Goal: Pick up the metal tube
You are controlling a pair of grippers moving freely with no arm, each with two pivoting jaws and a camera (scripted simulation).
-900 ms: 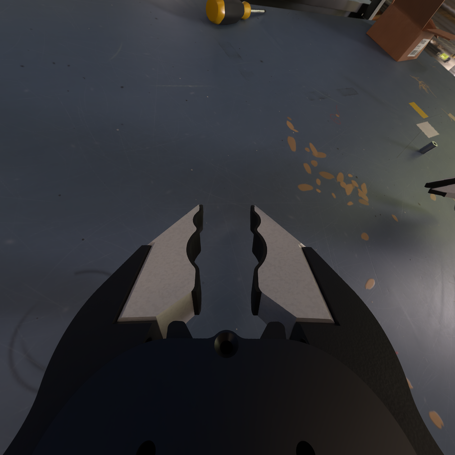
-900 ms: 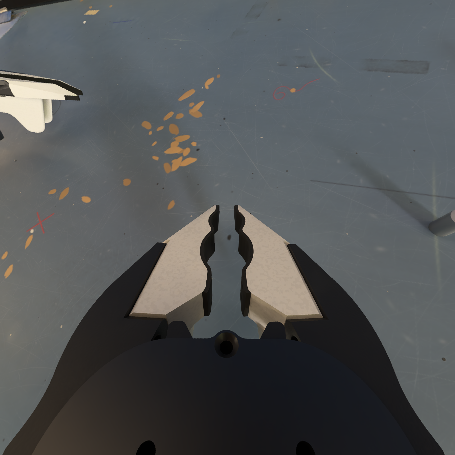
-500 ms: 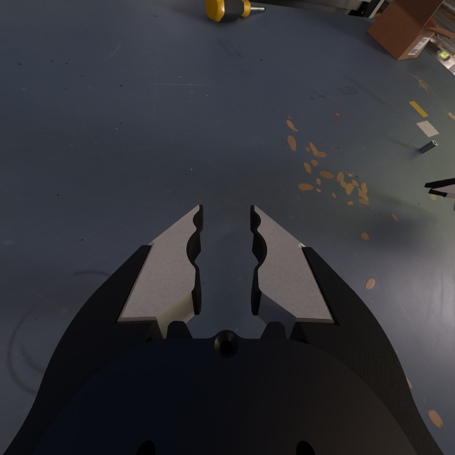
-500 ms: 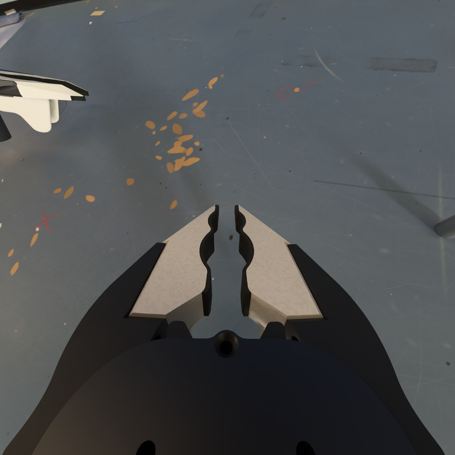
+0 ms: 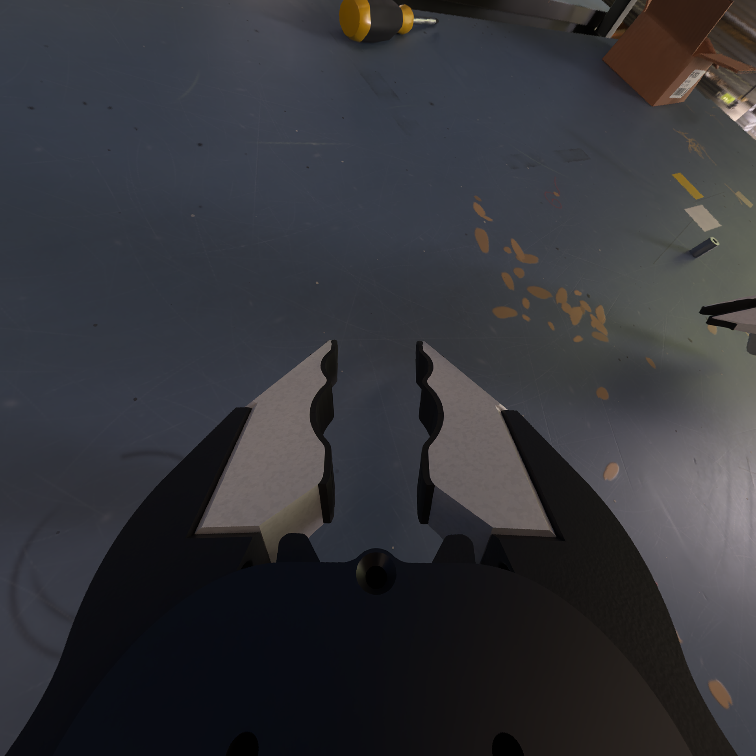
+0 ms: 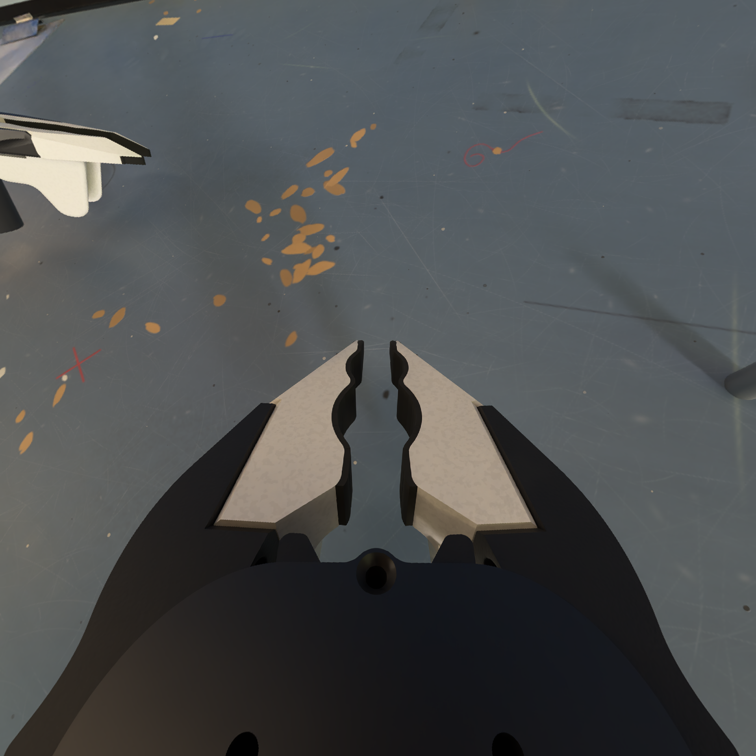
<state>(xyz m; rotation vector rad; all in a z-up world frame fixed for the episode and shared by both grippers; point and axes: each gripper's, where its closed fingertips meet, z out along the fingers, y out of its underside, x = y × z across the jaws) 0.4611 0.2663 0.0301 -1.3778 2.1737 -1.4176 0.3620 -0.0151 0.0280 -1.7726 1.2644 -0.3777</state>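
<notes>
The metal tube [image 5: 703, 247] is a short dark grey cylinder lying on the blue-grey table, far right in the left wrist view. In the right wrist view only its end [image 6: 742, 384] shows at the right edge. My left gripper [image 5: 376, 343] is open and empty over bare table, far left of the tube. My right gripper [image 6: 375, 343] is open with only a narrow gap between its jaws and holds nothing. The tube lies to its right, well apart from it.
A yellow-and-black screwdriver handle [image 5: 372, 20] lies at the table's far edge. A brown cardboard box [image 5: 671, 53] stands at the far right. Orange paint spots [image 6: 304, 241] mark the table between the grippers. The left gripper's fingers [image 6: 82, 151] show at the left of the right wrist view.
In the right wrist view the table marks and the tube's end have drifted slightly right and down, so the right gripper has shifted a little. The left wrist view is nearly unchanged.
</notes>
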